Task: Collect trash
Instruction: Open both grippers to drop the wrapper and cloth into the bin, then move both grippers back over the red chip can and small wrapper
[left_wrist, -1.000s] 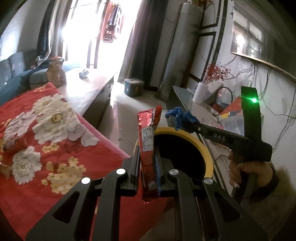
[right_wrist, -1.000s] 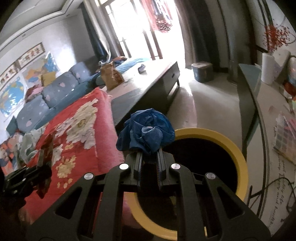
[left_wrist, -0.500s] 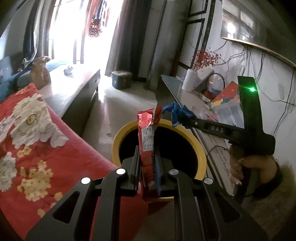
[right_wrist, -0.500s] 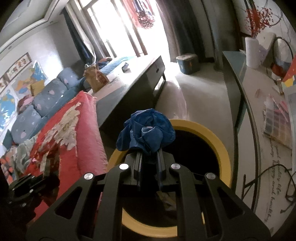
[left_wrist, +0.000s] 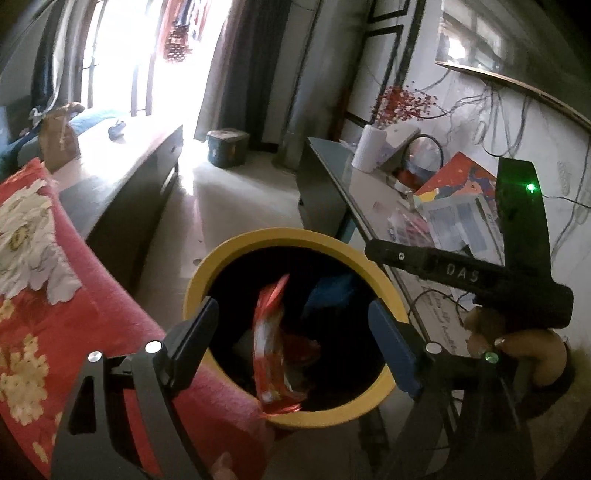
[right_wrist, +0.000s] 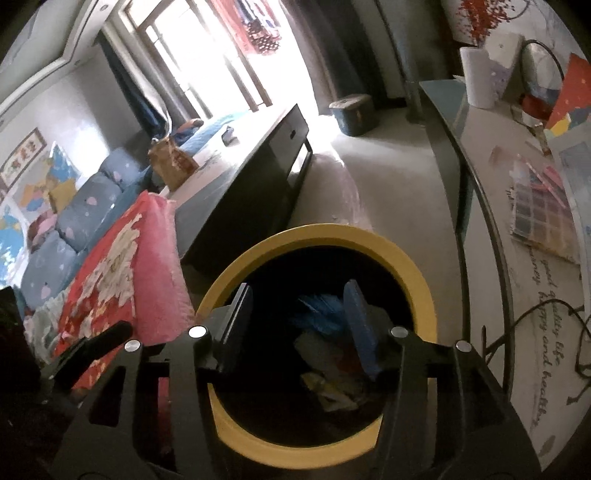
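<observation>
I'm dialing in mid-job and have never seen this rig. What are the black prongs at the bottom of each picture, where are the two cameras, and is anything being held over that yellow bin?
No robot arm here: a person carries a two-finger gripper in each hand, with a fisheye camera on each looking forward along its fingers. The black prongs are those fingers.

The left wrist view shows the left gripper above the yellow-rimmed bin, with the right gripper's body and the hand holding it at the right side. The right wrist view shows the right gripper over the same bin.

Both sets of jaws are opening and grip nothing. A red snack wrapper sits loose between the left fingers, inside the bin's mouth; a blue crumpled piece lies beside other trash below the right ones.

Around the bin: a red flowered blanket and a cluttered glass table.
</observation>
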